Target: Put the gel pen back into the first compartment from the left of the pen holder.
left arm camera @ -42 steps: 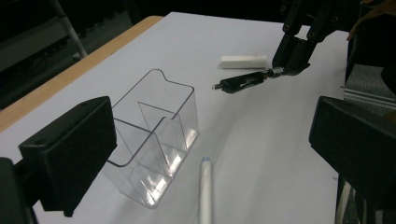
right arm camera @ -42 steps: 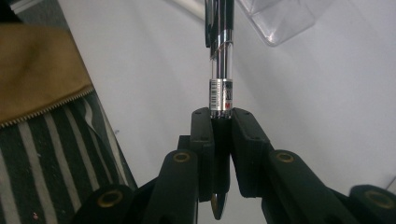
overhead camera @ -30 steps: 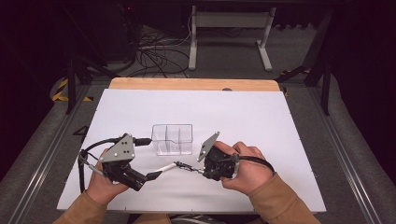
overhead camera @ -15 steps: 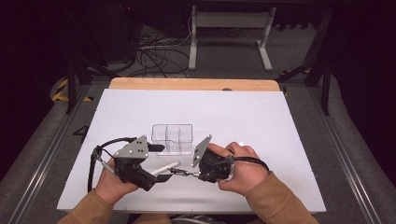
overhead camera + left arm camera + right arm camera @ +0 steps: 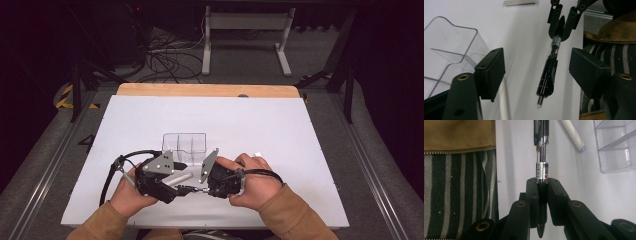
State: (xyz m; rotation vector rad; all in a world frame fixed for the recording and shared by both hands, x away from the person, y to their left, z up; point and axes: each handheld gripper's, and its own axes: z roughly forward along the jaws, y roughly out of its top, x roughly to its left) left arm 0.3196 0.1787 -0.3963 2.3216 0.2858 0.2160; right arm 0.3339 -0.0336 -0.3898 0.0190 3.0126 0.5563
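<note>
A glossy black plastic pen (image 5: 543, 152) with a clear barrel and chrome band sits in the matt black plastic right claw (image 5: 543, 195). The clear, glossy plastic tray (image 5: 184, 143) and a smooth white tube (image 5: 179, 178) lie on the matt white desk (image 5: 280, 130), edged in bare wood. The sleeves (image 5: 287, 217) are tan cloth.
</note>
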